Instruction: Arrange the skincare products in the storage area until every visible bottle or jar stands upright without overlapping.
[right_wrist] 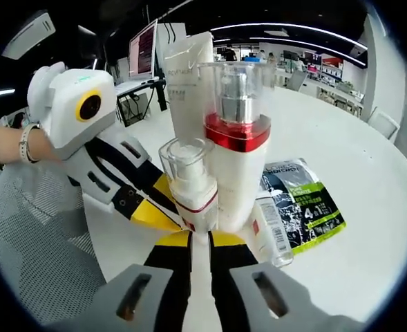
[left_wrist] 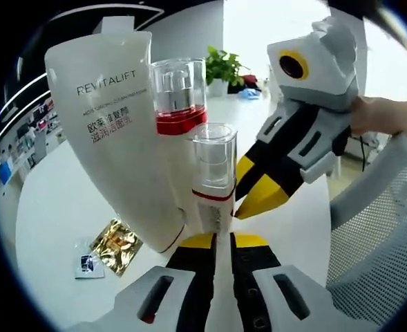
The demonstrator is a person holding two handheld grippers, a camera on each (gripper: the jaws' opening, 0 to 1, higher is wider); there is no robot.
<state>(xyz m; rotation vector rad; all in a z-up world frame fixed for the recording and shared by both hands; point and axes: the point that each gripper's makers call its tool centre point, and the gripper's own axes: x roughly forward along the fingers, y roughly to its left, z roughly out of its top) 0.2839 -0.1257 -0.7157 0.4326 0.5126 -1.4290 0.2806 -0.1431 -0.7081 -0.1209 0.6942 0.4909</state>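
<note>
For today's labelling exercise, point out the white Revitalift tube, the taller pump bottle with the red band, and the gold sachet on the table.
White tube (left_wrist: 110, 117): left gripper view, on its printed front.
Tall pump bottle (right_wrist: 236, 131): right gripper view, on its red band.
Gold sachet (left_wrist: 117, 244): left gripper view, on its middle.

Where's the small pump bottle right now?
In the left gripper view the small pump bottle stands upright at centre, between the white tube and the right tool, in front of the taller red-collared bottle.
</note>
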